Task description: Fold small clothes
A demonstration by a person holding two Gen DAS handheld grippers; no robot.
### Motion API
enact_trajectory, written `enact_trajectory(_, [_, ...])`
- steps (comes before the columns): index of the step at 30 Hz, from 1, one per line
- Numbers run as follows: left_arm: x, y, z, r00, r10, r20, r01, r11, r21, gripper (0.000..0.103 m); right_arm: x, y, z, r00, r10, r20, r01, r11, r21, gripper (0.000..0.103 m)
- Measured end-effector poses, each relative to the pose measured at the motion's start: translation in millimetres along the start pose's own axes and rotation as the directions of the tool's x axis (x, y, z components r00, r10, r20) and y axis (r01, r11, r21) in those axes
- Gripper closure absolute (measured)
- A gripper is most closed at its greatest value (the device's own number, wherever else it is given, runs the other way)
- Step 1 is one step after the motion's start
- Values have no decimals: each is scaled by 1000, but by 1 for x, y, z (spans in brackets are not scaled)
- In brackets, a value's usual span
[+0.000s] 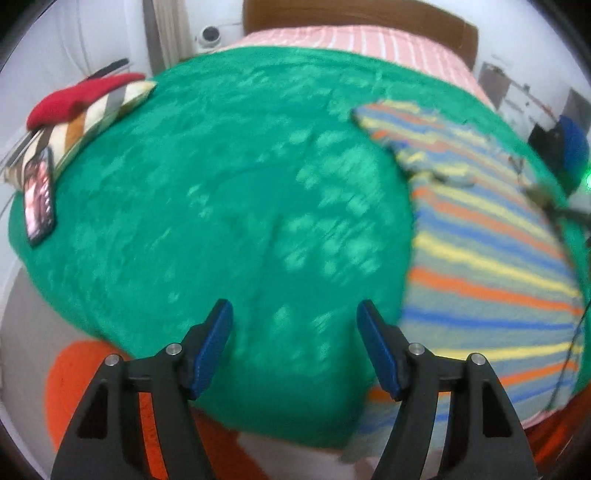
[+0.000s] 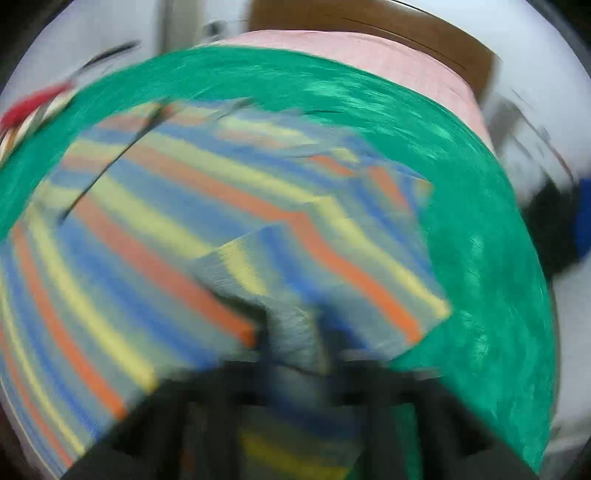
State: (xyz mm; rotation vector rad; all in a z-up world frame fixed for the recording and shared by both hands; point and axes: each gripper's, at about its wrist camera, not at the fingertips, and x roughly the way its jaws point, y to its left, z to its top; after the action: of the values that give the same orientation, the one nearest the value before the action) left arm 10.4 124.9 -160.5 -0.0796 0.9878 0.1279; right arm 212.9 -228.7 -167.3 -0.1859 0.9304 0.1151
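A small striped shirt [image 1: 487, 258] in blue, orange, yellow and grey lies on a green blanket [image 1: 221, 192], at the right of the left wrist view. My left gripper [image 1: 295, 343] is open and empty above the blanket, left of the shirt's edge. In the blurred right wrist view the striped shirt [image 2: 184, 229] fills the frame. My right gripper [image 2: 295, 339] is shut on a fold of the shirt's grey-striped cloth and holds it raised above the rest of the garment.
A phone [image 1: 38, 199] lies at the blanket's left edge beside a striped cushion [image 1: 85, 122] with a red item [image 1: 74, 98] on it. A pink striped pillow [image 1: 351, 40] and wooden headboard [image 1: 362, 16] are at the far end. An orange rug [image 1: 74, 376] is below the bed edge.
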Motion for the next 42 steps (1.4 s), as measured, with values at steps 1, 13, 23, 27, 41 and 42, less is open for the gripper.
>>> enact_trajectory(1, [4,6,-3,1000,11,-15,-11,1000,-7,31,-9,-18,4,999,4,34,-7,997,71,97])
enact_trajectory(13, [15,1,-2,999,37,-31,-38,999,-34,31,-66,-264,-92,975,-199,-98,215,734,644,98])
enact_trajectory(23, [17,2,-4,998,59,-36,-60,998,-19,31,-49,-278,-130,981,-149,-127,195,664,722,98])
enact_trajectory(27, [15,-1,-5,997,76,-30,-76,997,3,26,-64,-273,-136,971,-193,-143,238,697,676,76])
enact_trajectory(41, [16,-148,98,991,-130,36,78,767,637,27,-140,-78,-172,984,-108,139,25,866,500,50])
enact_trajectory(42, [35,-157,101,994,-105,8,73,747,661,31,-143,-63,-175,982,-106,157,14,869,495,50])
